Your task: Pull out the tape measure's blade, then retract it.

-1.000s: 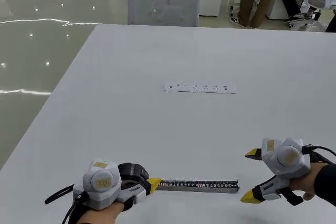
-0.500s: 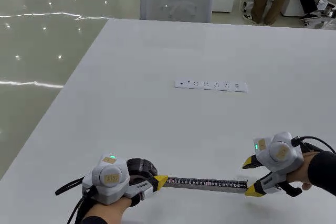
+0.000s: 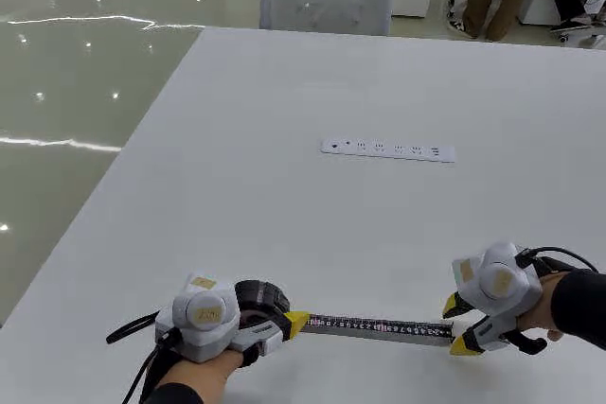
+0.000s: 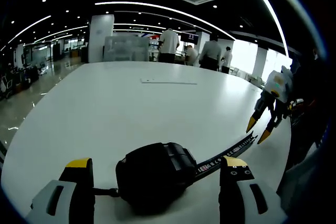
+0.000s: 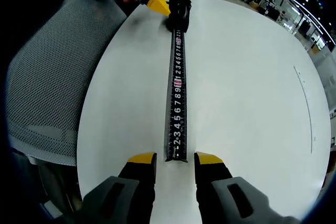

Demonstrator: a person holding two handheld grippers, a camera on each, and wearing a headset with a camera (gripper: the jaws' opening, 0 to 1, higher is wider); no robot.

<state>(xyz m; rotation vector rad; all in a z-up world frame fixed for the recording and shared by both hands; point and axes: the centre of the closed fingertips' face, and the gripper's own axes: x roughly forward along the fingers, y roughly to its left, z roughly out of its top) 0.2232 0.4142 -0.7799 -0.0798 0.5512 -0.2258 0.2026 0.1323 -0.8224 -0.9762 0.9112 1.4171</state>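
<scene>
Now the right gripper (image 3: 456,325), jaws apart, has moved astride the blade (image 3: 379,328) tip at 4 o'clock, seemingly poised to grip; the left gripper (image 4: 156,163), also apart, flanks the tape measure (image 3: 260,298).

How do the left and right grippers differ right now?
The left gripper has wide jaws flanking the case; the right gripper has narrower ones, the blade ending at their tips. The left gripper is at the blade's case end, the right gripper at its free end. Both are open, yellow-tipped, facing each other along the blade.
</scene>
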